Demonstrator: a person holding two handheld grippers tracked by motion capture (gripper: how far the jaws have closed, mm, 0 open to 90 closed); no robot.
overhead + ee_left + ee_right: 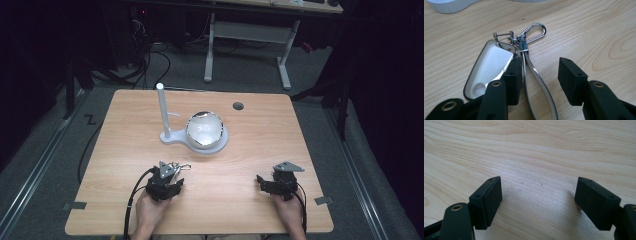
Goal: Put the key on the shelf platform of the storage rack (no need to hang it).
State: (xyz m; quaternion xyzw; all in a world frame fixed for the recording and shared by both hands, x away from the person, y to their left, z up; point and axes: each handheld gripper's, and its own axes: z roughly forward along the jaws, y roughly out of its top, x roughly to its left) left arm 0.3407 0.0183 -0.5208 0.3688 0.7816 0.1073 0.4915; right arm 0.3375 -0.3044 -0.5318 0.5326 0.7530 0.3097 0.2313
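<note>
Resting on the light wooden bench [250, 150] near its front edge, the left hand-held gripper [539, 75] has its jaws spread apart around a white key fob on a chrome loop with a silver carabiner clip [524, 47]; the loop runs between the jaws, touching the left one, and the fob lies beside that jaw. The right hand-held gripper [537, 200] stands released, jaws wide over bare wood. Farther back on the bench sits a white stand with an upright post and a shiny round bowl [205, 131].
</note>
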